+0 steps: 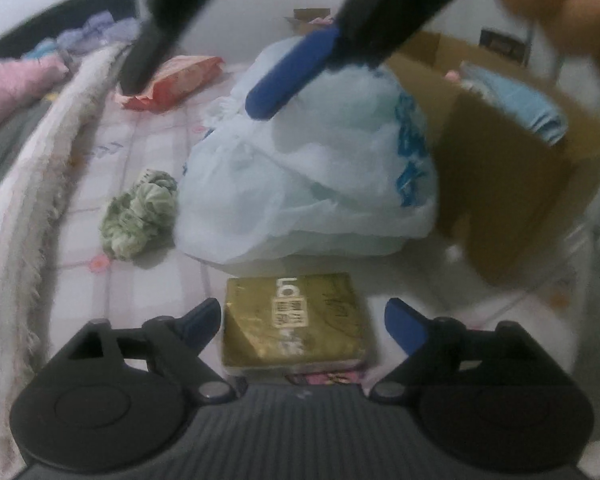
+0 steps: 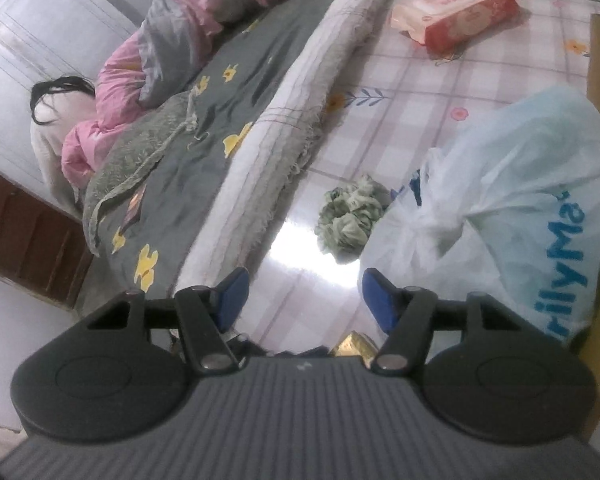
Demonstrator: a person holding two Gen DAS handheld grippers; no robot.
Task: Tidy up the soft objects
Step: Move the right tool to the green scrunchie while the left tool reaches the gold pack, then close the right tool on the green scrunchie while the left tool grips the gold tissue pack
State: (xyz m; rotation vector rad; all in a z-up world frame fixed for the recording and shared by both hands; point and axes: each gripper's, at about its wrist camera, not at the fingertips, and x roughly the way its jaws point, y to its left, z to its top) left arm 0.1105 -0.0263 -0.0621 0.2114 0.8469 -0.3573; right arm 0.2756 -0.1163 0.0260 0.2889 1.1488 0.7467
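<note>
While your left gripper [image 1: 300, 316] hangs with its fingers spread apart, a gold-wrapped packet [image 1: 296, 322] lies between them on the plaid sheet [image 1: 140, 136], pads not pressing it. Your right gripper [image 2: 300, 300] is likewise released and grasps nothing. The crumpled green cloth [image 2: 350, 216] rests just beside the white plastic bag [image 2: 500, 208], near the cardboard box [image 1: 512, 184].

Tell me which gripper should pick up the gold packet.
Left. The gold packet lies directly ahead between the left gripper's open jaws. The right gripper, also open, faces the green scrunchie and plastic bag instead.
</note>
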